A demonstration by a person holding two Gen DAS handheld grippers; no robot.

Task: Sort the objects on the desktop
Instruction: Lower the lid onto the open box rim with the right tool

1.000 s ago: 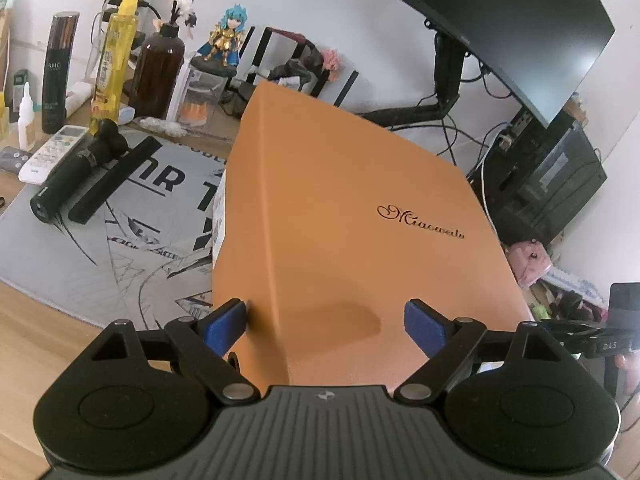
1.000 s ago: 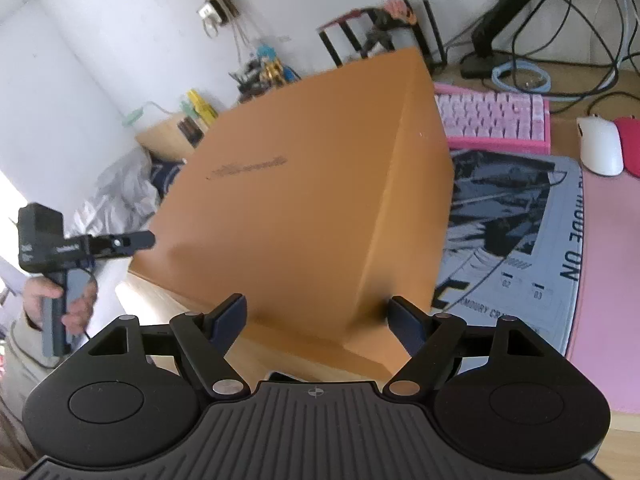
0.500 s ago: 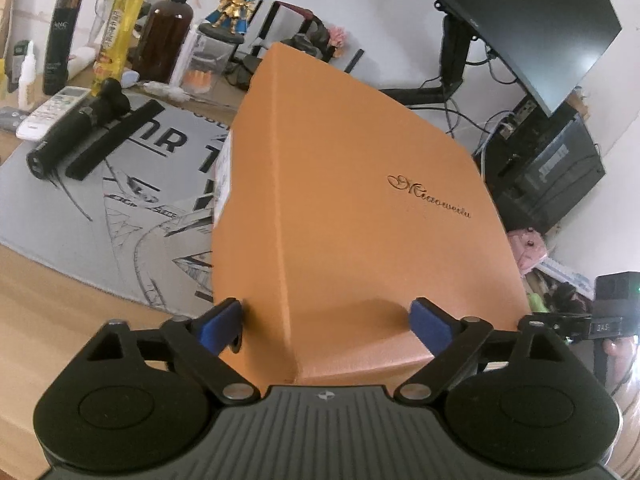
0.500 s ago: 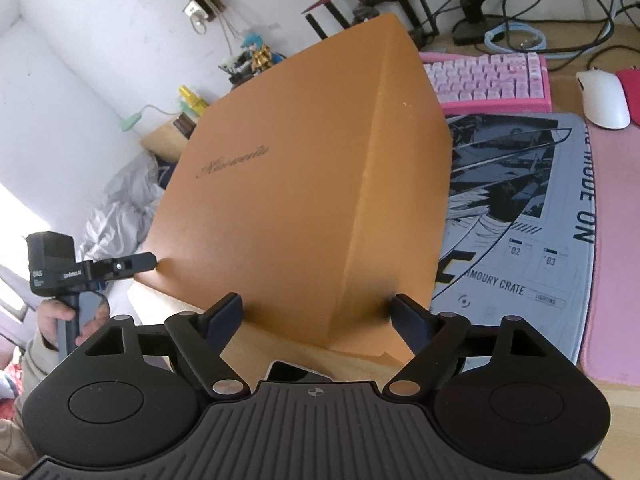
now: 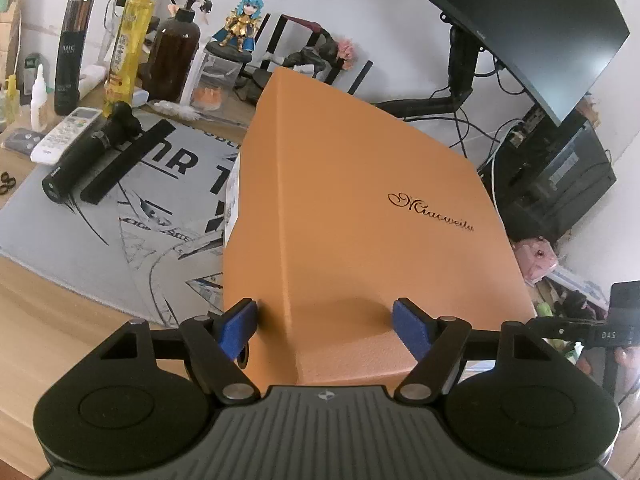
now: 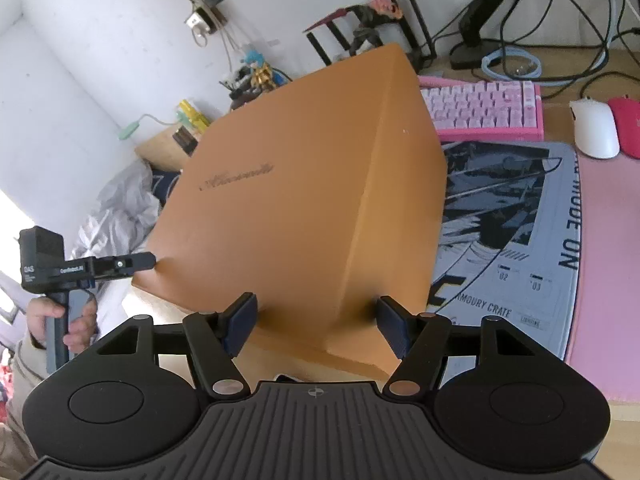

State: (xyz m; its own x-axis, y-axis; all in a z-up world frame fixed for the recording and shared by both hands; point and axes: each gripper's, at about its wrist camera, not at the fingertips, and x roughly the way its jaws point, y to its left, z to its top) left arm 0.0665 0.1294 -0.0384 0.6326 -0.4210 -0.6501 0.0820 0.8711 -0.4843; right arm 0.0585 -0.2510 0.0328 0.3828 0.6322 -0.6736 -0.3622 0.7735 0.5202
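A large orange box point(image 5: 360, 216) with a script logo is tilted over the printed grey desk mat point(image 5: 104, 216). My left gripper point(image 5: 326, 326) straddles one near corner with both blue pads against its faces. My right gripper point(image 6: 316, 320) straddles the opposite corner of the same box point(image 6: 304, 200), pads against its faces. Each gripper shows at the edge of the other's view, held by a hand. Both are wide apart but clamped on the box.
At the back left stand bottles point(image 5: 124, 40), a remote point(image 5: 66, 134), a black torch point(image 5: 86, 156) and figurines point(image 5: 242, 20). A monitor point(image 5: 532, 20) hangs above. A pink keyboard point(image 6: 484, 108), white mouse point(image 6: 594, 128) and pink mat point(image 6: 608, 260) lie right.
The box has rocked between the two grippers, tipping and then settling back. Both grippers keep the same hold on its corners.
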